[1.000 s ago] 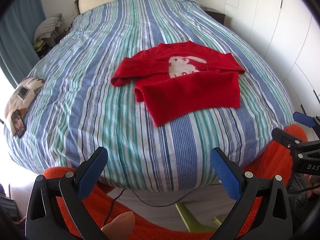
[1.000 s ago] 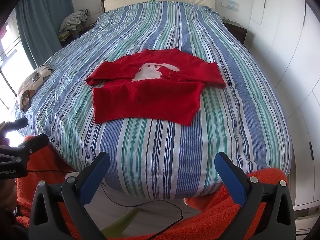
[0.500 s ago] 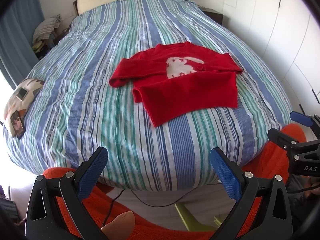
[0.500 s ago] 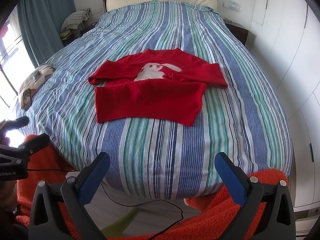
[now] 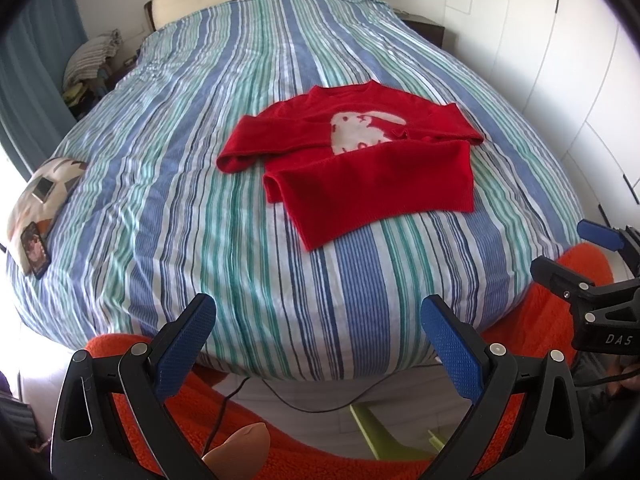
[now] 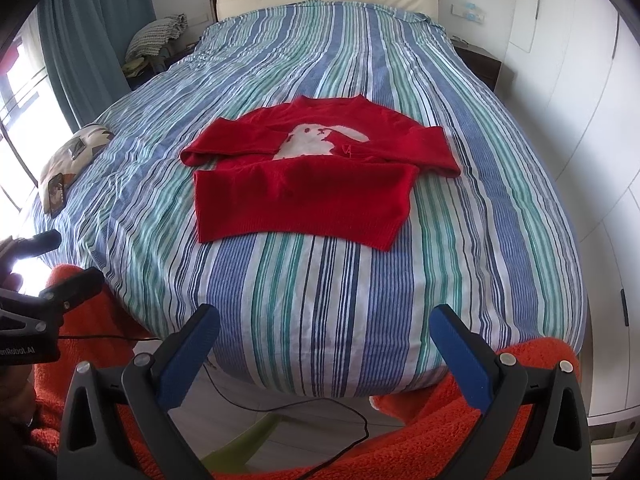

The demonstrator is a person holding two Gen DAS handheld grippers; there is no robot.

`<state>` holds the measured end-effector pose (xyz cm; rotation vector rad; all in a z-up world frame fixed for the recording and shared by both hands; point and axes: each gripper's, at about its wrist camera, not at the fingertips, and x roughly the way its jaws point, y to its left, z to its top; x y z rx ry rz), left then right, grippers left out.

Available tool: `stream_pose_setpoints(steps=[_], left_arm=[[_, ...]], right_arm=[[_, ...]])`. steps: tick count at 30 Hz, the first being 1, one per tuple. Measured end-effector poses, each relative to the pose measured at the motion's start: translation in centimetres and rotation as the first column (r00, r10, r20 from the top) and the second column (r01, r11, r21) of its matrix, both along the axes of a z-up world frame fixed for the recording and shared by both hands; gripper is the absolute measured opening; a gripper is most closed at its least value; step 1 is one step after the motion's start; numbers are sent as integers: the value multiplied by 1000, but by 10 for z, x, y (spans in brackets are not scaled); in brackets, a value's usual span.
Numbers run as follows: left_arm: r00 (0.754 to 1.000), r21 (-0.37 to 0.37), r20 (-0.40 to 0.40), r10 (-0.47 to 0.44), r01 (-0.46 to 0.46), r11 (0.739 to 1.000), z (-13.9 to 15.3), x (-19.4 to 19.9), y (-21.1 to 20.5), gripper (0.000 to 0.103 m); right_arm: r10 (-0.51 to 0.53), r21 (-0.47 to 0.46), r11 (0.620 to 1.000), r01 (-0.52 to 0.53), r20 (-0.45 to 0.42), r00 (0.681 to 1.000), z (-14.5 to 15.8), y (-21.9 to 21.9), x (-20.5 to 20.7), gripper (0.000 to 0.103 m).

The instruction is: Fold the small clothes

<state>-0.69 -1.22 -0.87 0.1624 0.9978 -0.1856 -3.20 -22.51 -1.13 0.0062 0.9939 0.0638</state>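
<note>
Sweater [image 6: 312, 176], red with a white animal on the chest, lies partly folded at the centre of both frames on the striped bed [image 6: 320, 300]. Left gripper [image 5: 316, 344] and right gripper [image 6: 324, 348] hang wide and empty, well short of it. Best to reach in evenly, pinch the lower corners, and fold away.

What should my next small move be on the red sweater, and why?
Probably bring both open tongs, left and right, forward over the bed edge to the red sweater. Its hem is already folded up and its sleeves lie across, yet both tongs hang empty, short of the striped duvet.
</note>
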Motion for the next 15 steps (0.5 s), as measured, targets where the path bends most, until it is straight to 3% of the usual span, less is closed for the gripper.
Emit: stream_pose_setpoints(steps=[15], left_arm=[[1000,3,-6,-9,9,1000,-2,-3,-1,102]], right_arm=[[0,1,1000,0,-3,1000,-1,0,0,103]])
